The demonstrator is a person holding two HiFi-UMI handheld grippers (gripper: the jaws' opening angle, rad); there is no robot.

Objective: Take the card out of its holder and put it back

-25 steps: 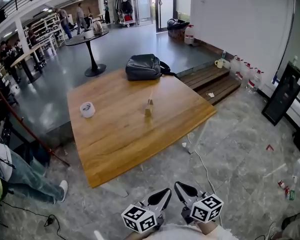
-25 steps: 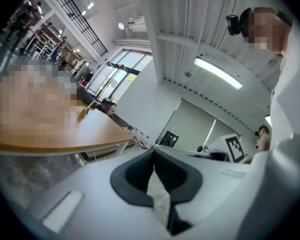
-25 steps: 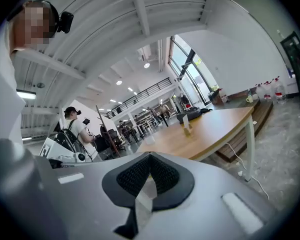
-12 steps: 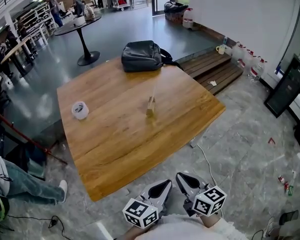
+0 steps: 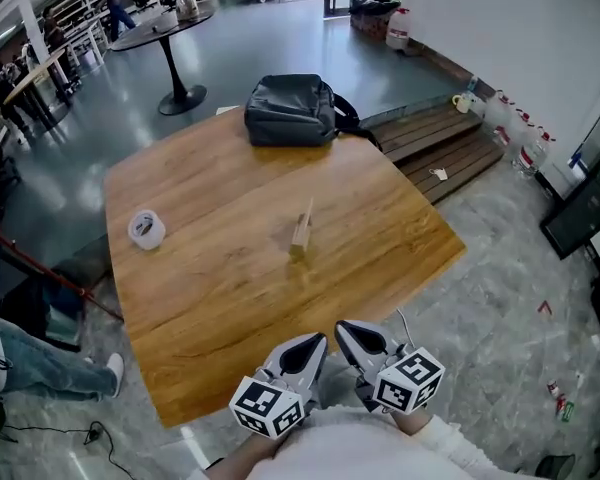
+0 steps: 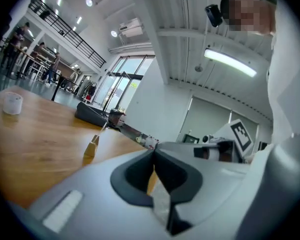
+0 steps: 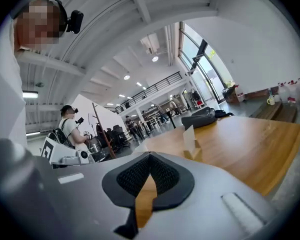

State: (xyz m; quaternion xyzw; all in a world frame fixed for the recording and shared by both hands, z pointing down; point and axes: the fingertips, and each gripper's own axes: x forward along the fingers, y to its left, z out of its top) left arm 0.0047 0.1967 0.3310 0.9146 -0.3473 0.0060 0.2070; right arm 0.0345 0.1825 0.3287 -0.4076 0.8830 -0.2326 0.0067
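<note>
A small wooden holder [image 5: 299,235] stands near the middle of the wooden table [image 5: 210,298], with a pale card [image 5: 305,215] upright in its slot. The left gripper view shows the same holder [image 6: 92,147] ahead on the left, and the right gripper view shows the holder [image 7: 193,153] with its card [image 7: 189,136] ahead. My left gripper [image 5: 314,345] and right gripper [image 5: 346,333] sit side by side over the table's near edge, well short of the holder. Both are shut with nothing between their jaws.
A dark bag [image 5: 291,110] lies at the table's far edge and a roll of tape [image 5: 146,229] sits at its left side. Low wooden steps [image 5: 445,146], bottles [image 5: 528,148] by the wall and a round table [image 5: 160,30] lie beyond. A person's legs [image 5: 40,353] are at far left.
Both grippers have come forward from over the floor to the table's near edge, and the table with the holder now sits closer. Both stayed shut.
</note>
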